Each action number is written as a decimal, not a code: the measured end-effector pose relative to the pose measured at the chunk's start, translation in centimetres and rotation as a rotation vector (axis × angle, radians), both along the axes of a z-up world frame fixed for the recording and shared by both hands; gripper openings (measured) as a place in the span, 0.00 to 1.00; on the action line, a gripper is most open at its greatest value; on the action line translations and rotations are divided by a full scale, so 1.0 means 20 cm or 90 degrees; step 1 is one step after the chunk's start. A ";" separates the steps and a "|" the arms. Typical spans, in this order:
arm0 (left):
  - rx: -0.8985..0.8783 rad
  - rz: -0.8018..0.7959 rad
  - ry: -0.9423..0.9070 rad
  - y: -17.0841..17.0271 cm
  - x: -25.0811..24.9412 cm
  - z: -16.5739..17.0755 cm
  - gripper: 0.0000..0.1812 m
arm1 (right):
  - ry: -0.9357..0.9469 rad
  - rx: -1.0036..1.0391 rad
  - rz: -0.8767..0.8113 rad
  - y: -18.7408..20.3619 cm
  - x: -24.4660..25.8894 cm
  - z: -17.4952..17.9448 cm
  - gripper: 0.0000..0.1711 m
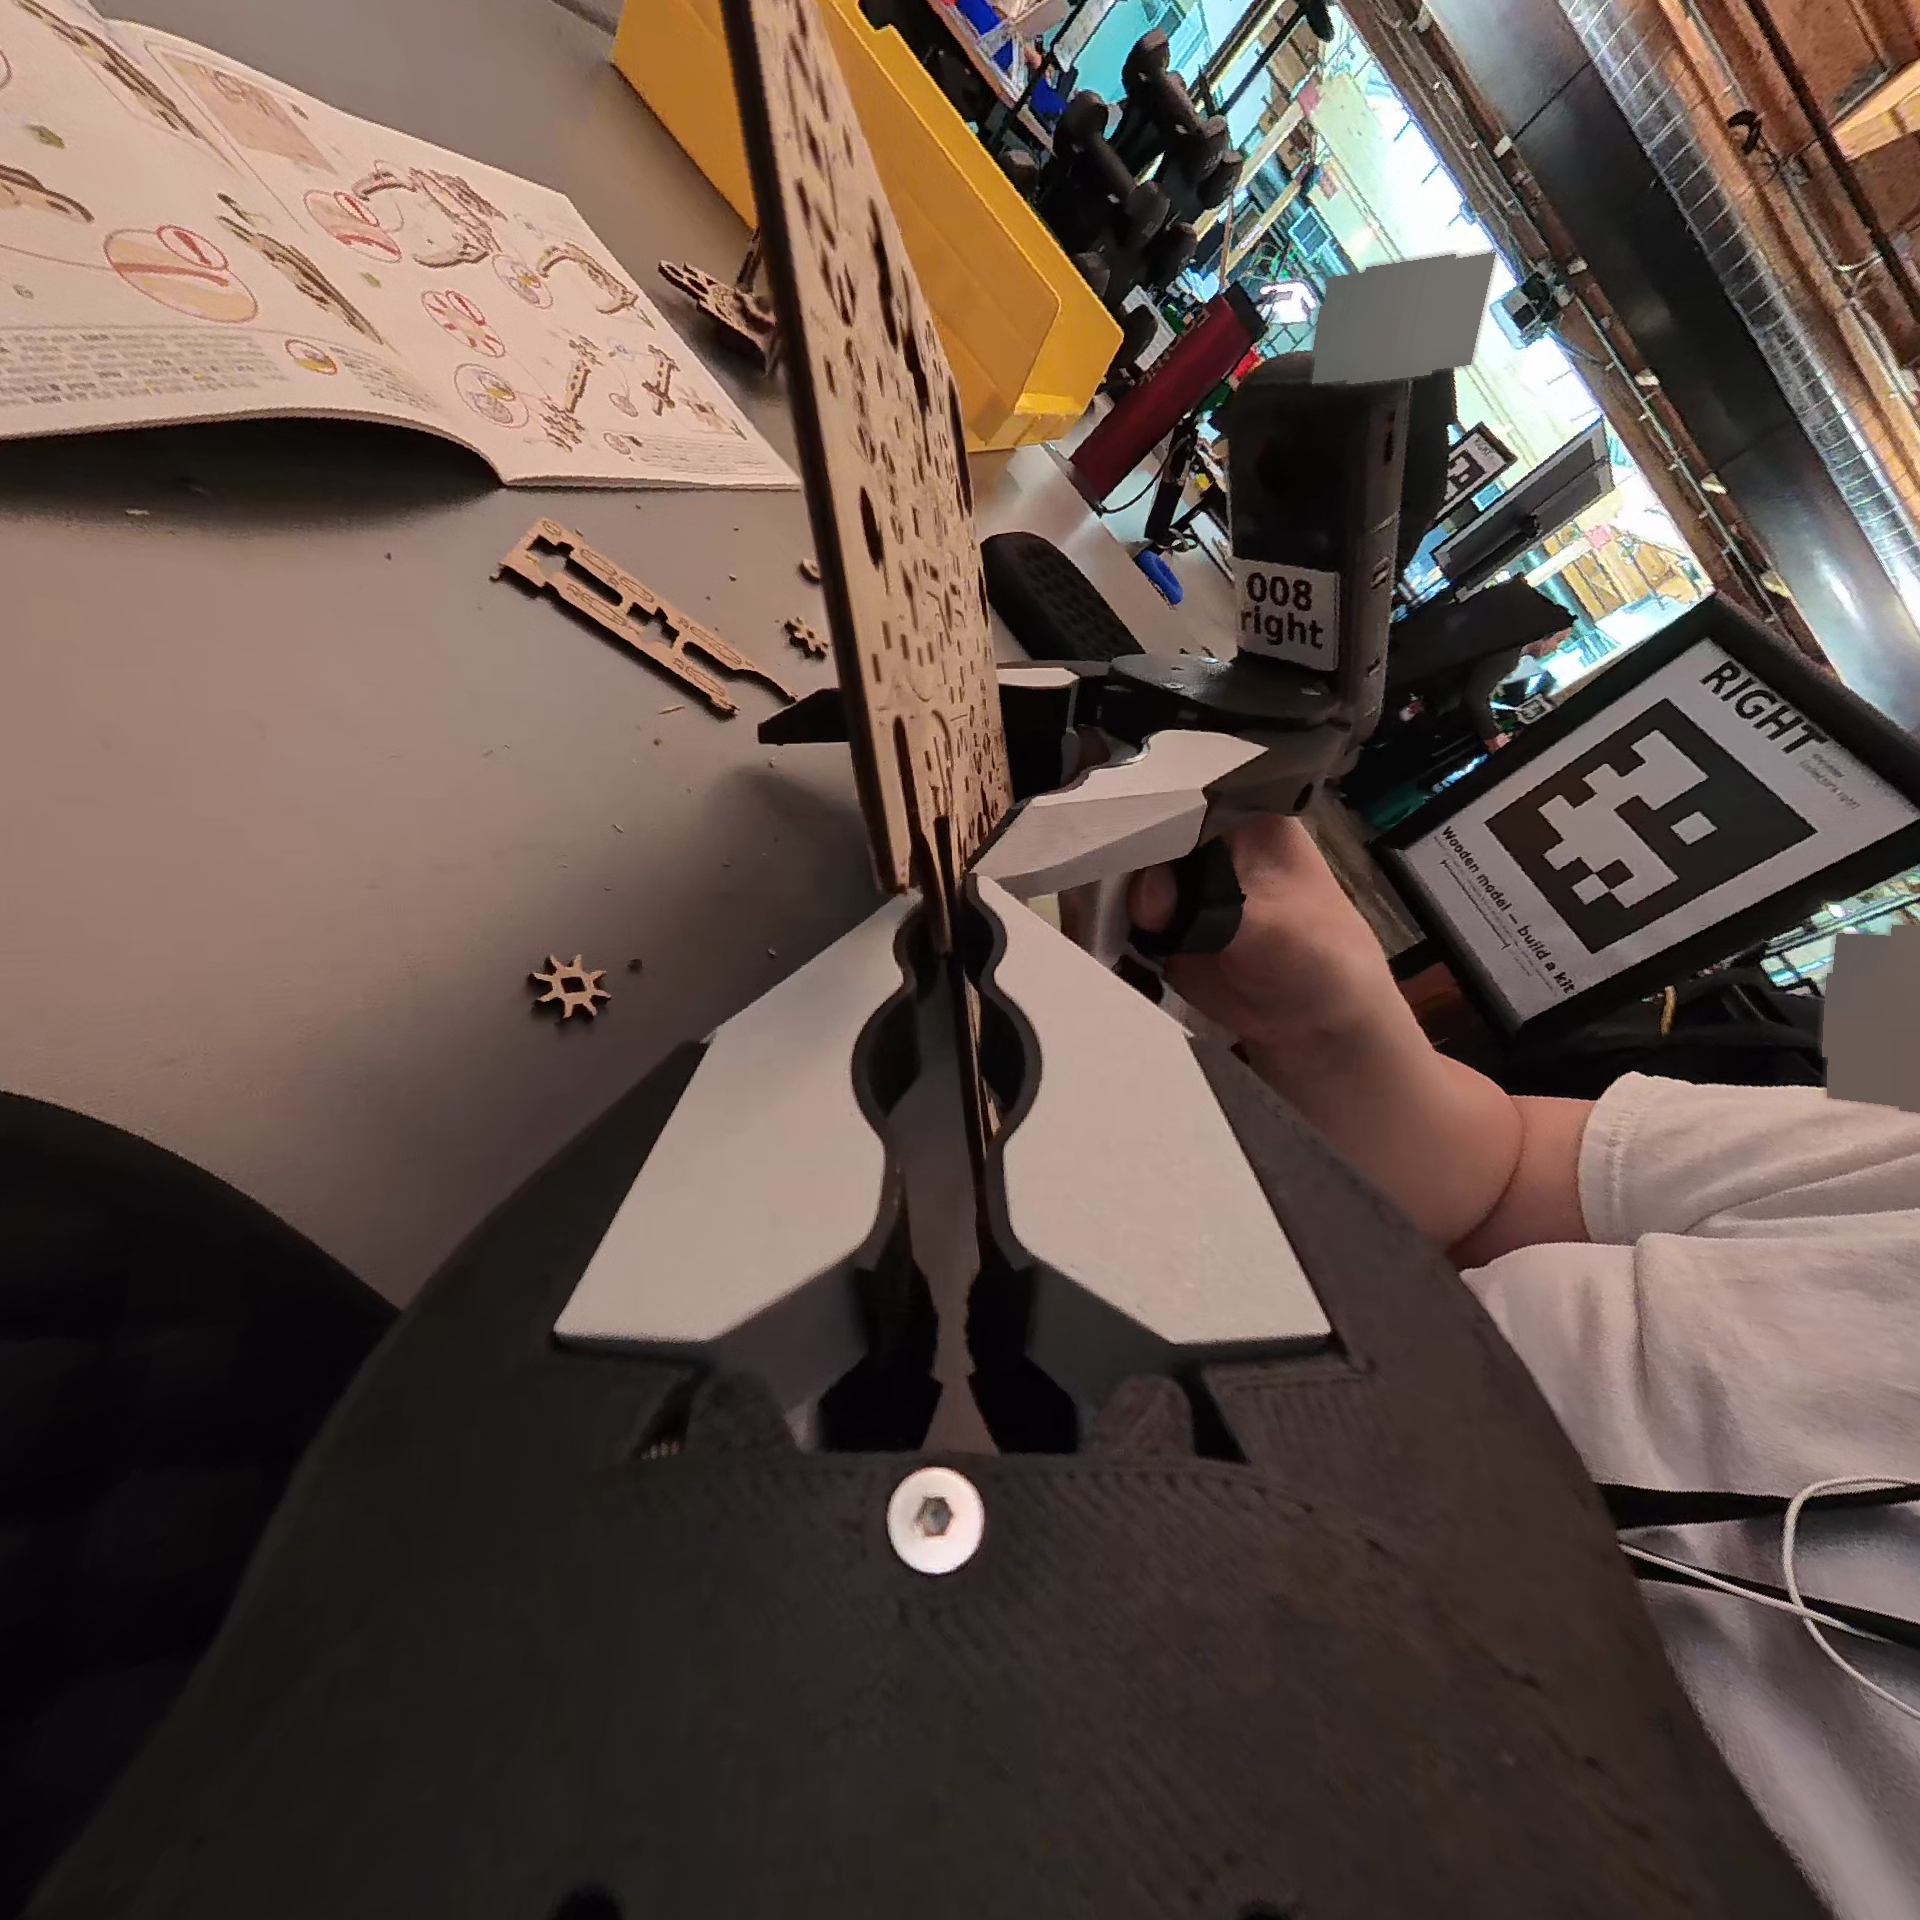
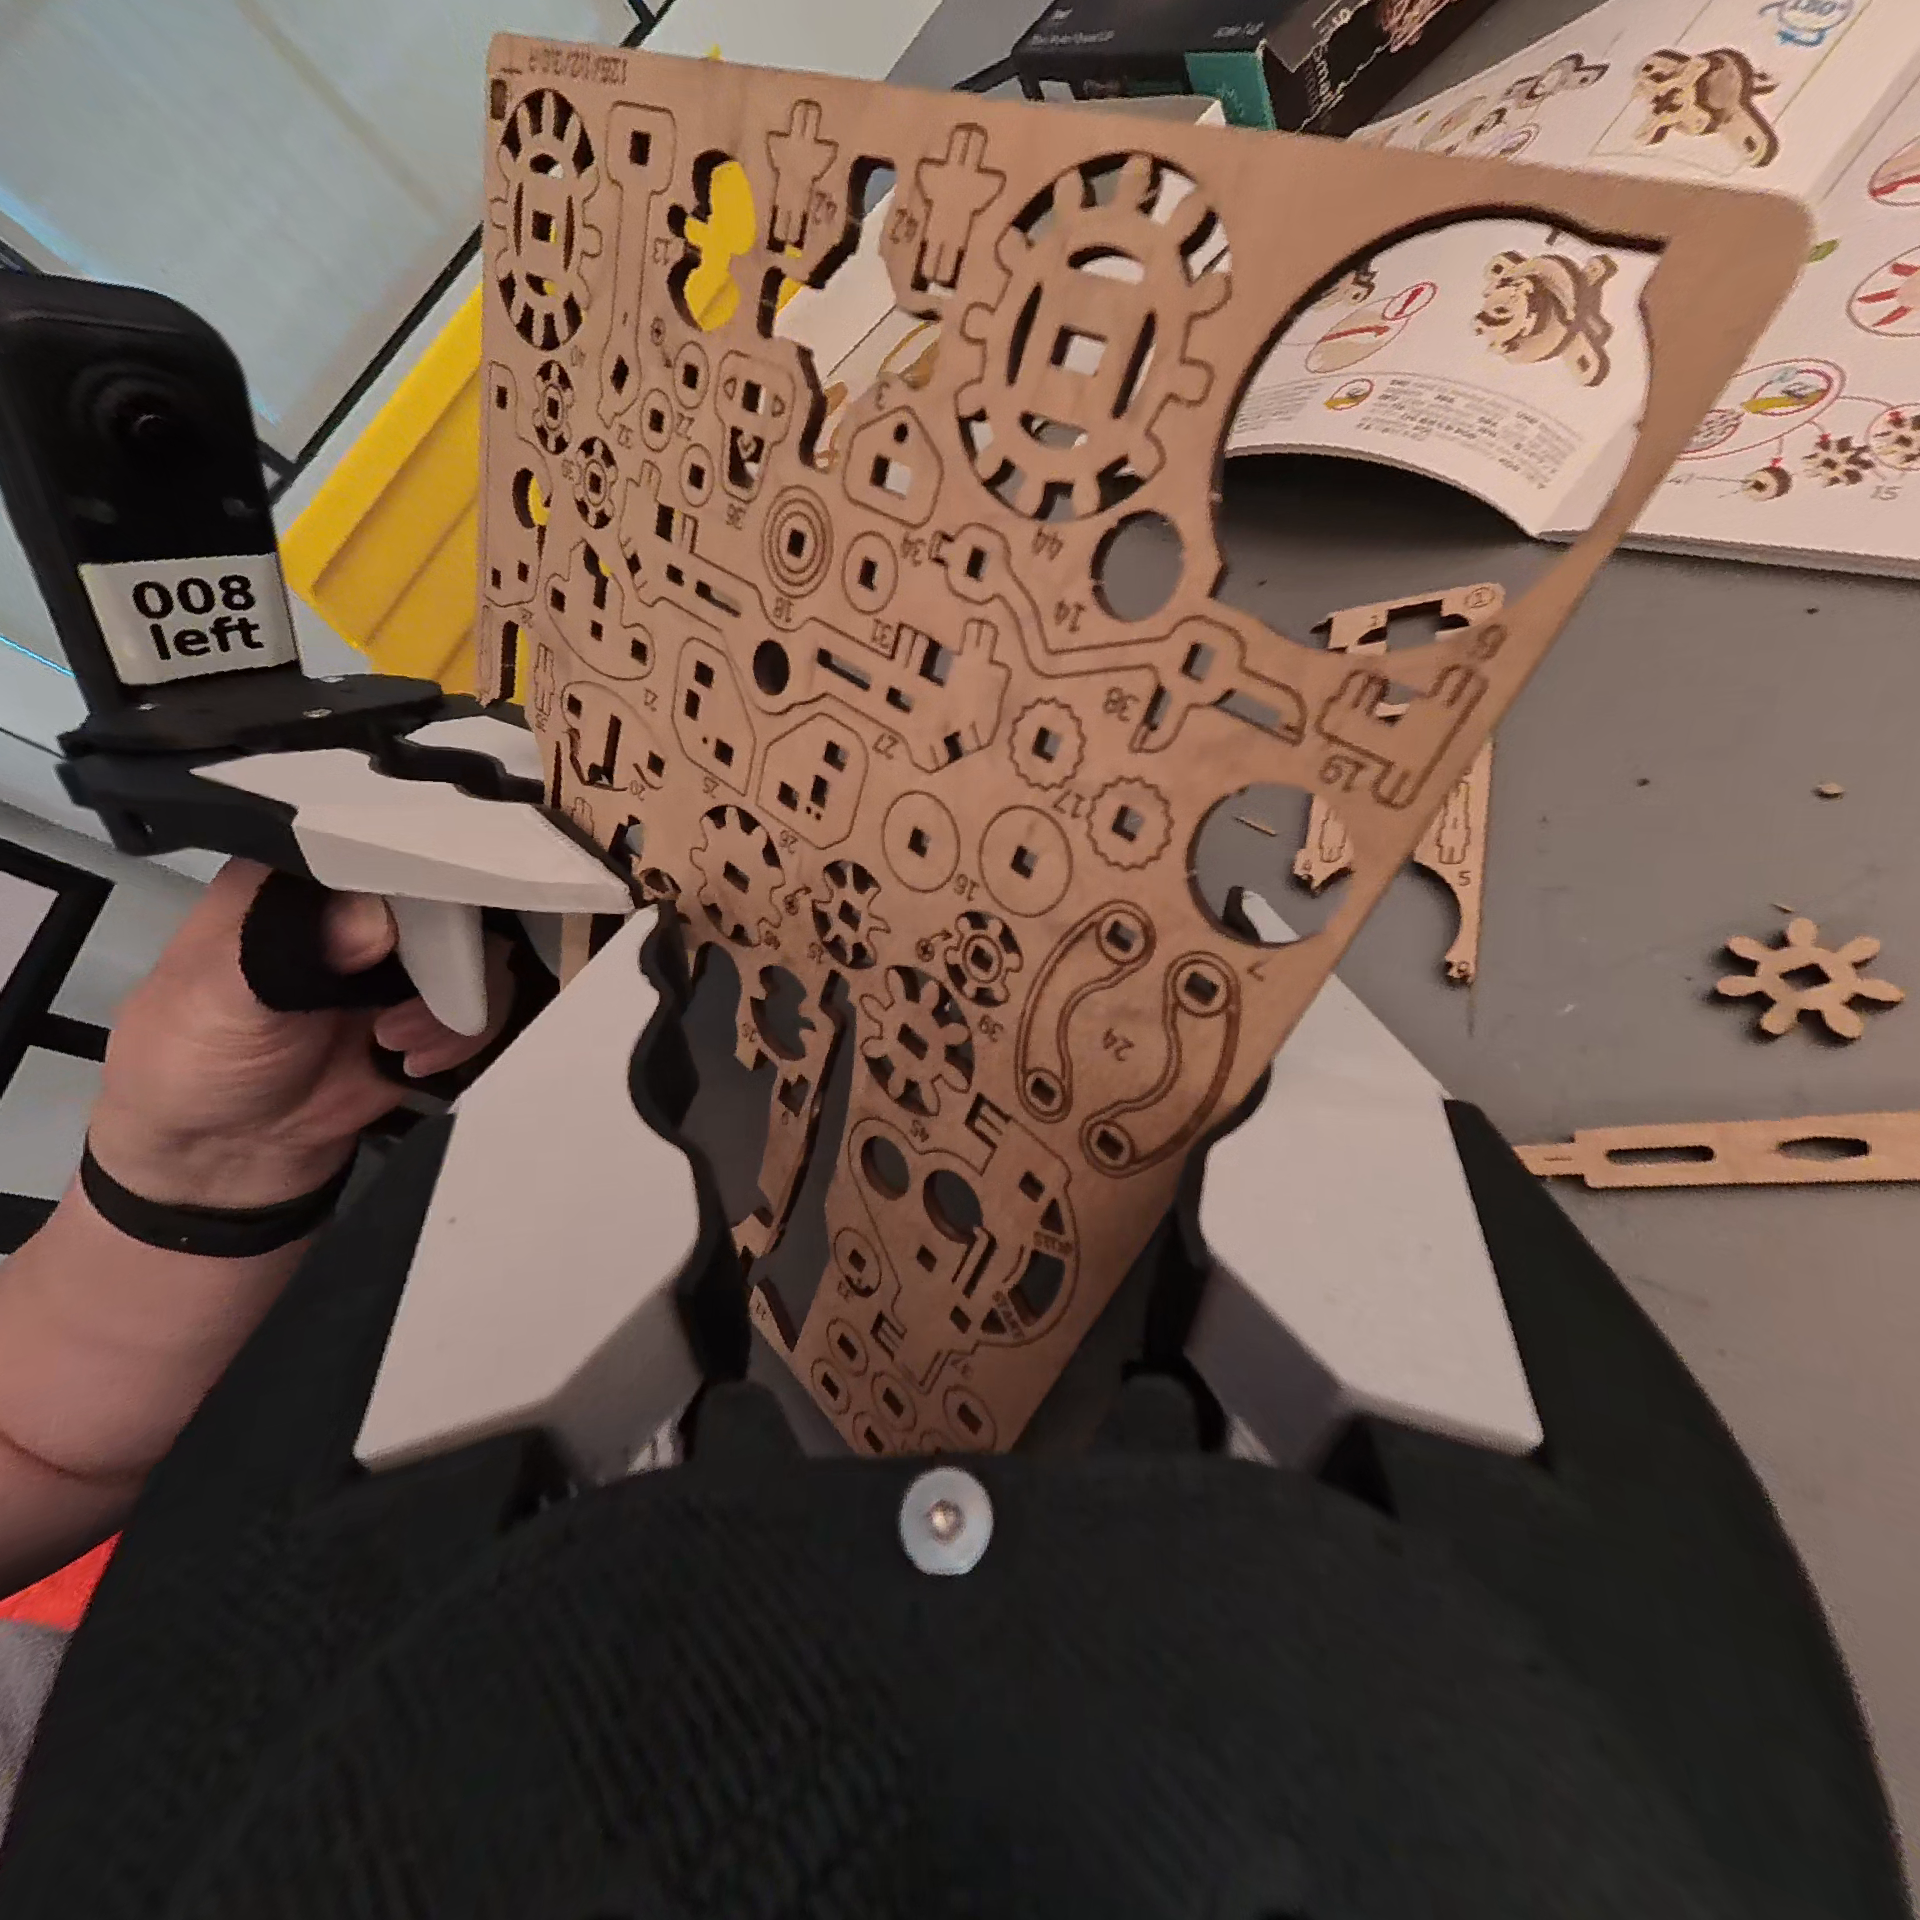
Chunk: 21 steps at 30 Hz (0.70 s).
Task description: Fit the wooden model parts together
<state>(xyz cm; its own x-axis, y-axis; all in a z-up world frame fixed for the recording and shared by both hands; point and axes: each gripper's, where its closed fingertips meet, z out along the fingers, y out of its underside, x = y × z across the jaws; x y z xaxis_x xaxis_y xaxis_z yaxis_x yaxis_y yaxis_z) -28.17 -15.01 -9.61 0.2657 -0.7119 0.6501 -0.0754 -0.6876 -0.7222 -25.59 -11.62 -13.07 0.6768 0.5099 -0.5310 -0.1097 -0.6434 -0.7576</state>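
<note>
A thin wooden sheet point(image 2: 1039, 644) of laser-cut model parts, with several holes where parts have come out, is held upright above the grey table point(image 1: 260, 831). It shows edge-on in the left wrist view point(image 1: 894, 520). My left gripper point(image 1: 940, 904) is shut on the sheet's edge; it also shows in the right wrist view point(image 2: 592, 842), clamped on the sheet's left side. My right gripper point(image 2: 966, 966) is open, its white fingers point(image 2: 561, 1195) spread wide with the sheet's lower part between them, not clamped. In the left wrist view its fingers point(image 1: 1101, 810) straddle the sheet.
Loose parts lie on the table: a small gear point(image 2: 1808, 982), a long slotted strip point(image 2: 1745, 1148) and a flat piece point(image 2: 1455, 831) behind the sheet. An open instruction booklet point(image 1: 312, 260) lies at the back, next to a yellow bin point(image 1: 956, 239). A framed marker sign point(image 1: 1662, 821) stands right.
</note>
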 end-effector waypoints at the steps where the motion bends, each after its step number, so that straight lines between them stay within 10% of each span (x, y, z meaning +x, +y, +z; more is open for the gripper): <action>1: 0.005 0.002 0.004 0.00 0.00 0.00 0.00 | 0.000 -0.002 0.003 0.00 0.00 0.00 0.59; 15: 0.031 0.005 -0.004 -0.01 -0.01 0.03 0.01 | 0.059 -0.021 0.025 -0.01 -0.02 0.03 0.57; 21: -0.011 -0.016 -0.095 -0.01 -0.06 0.13 0.00 | 0.330 0.060 0.114 -0.07 0.08 0.33 0.46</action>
